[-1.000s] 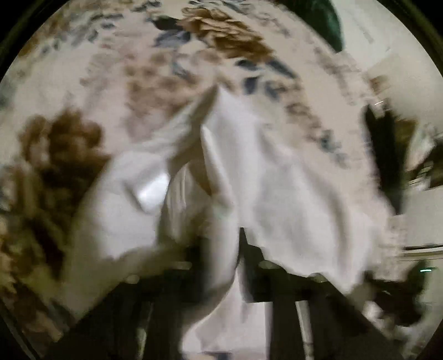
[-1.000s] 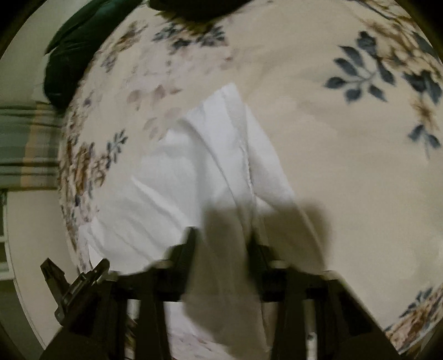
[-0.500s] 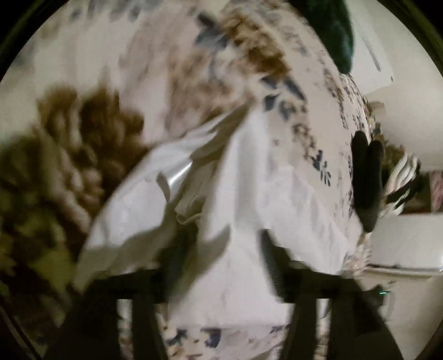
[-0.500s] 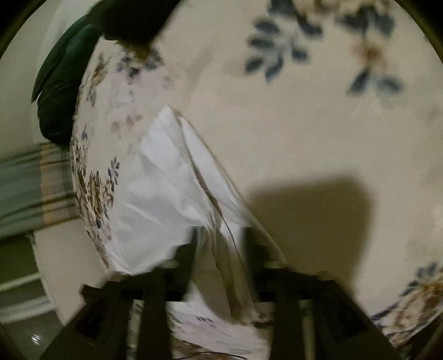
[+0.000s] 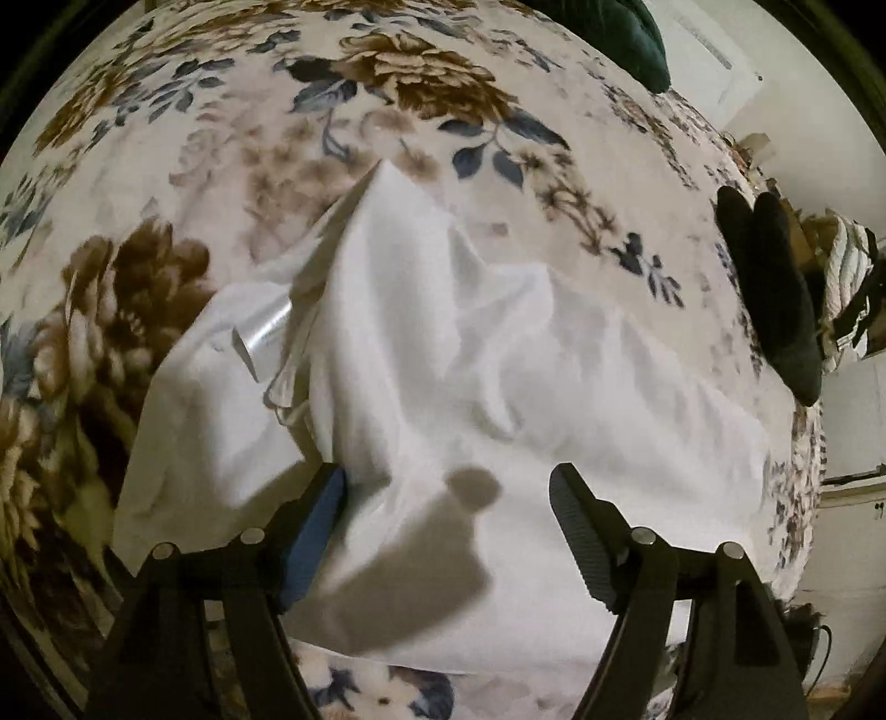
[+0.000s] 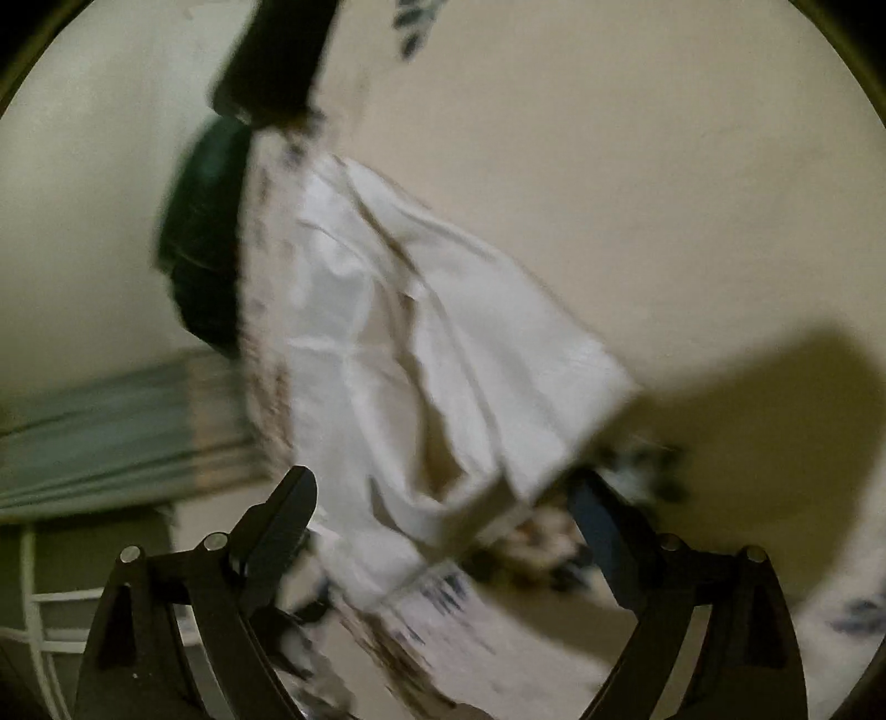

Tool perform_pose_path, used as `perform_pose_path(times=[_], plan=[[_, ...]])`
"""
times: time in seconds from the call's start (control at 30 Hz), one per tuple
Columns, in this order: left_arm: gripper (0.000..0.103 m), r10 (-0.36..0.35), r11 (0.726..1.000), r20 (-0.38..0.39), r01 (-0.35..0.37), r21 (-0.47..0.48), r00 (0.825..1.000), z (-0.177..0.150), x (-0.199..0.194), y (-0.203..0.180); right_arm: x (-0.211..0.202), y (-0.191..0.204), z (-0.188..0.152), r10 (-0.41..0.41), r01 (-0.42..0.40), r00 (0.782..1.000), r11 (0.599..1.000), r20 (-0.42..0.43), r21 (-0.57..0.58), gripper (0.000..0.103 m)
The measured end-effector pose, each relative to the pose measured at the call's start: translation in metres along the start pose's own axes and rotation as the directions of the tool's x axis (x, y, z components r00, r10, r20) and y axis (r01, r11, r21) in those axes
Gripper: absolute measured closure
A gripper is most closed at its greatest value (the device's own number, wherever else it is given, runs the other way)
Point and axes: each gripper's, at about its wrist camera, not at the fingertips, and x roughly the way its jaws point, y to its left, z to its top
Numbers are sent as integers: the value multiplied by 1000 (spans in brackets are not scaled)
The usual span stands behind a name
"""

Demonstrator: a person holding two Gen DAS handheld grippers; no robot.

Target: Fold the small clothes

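A small white garment (image 5: 498, 387) lies rumpled on a floral blanket (image 5: 387, 111), with its shiny inner label (image 5: 266, 332) showing at the left. My left gripper (image 5: 448, 498) is open just above the garment's near part, with nothing between its jaws. In the blurred right wrist view the same white garment (image 6: 432, 360) lies near the blanket's edge. My right gripper (image 6: 443, 498) is open over the garment's near end and holds nothing.
A dark green cushion (image 5: 631, 39) lies at the far end of the blanket, also seen in the right wrist view (image 6: 205, 249). A dark garment (image 5: 775, 293) lies at the blanket's right edge. A striped cloth (image 6: 111, 432) hangs beyond the edge at the left.
Both grippers were shut on the white garment and have opened, letting it drop onto the blanket. The right wrist camera has swung and the view is blurred.
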Motion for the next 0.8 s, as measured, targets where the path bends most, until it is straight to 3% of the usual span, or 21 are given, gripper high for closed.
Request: perform_pose_path(times=[0.1, 0.27, 0.3, 0.43, 0.5, 0.57, 0.67, 0.8], plan=[[28, 14, 1000, -14, -14, -22, 1000, 0, 4, 8, 10, 6, -2, 58, -57, 996, 998, 60, -22, 8], [28, 42, 998, -51, -44, -44, 998, 1, 7, 20, 16, 16, 3, 71, -66, 989, 997, 131, -40, 12], [28, 39, 998, -56, -42, -53, 998, 0, 8, 23, 16, 19, 3, 55, -48, 987, 998, 150, -50, 15], [28, 53, 997, -54, -56, -47, 997, -3, 8, 22, 17, 34, 7, -12, 35, 981, 993, 196, -111, 55], [28, 53, 997, -47, -56, -55, 997, -5, 8, 21, 22, 39, 9, -38, 66, 979, 989, 200, -135, 65], [28, 43, 997, -39, -45, -69, 998, -6, 7, 23, 29, 40, 12, -62, 89, 977, 988, 204, -128, 83], [28, 13, 995, -29, -16, -102, 1000, -7, 2, 29, 33, 40, 14, -86, 110, 971, 989, 222, -97, 88], [28, -16, 989, 1, 16, -148, 1000, -7, -15, 42, 25, 67, -1, -111, 157, 955, 977, 276, -147, 90]])
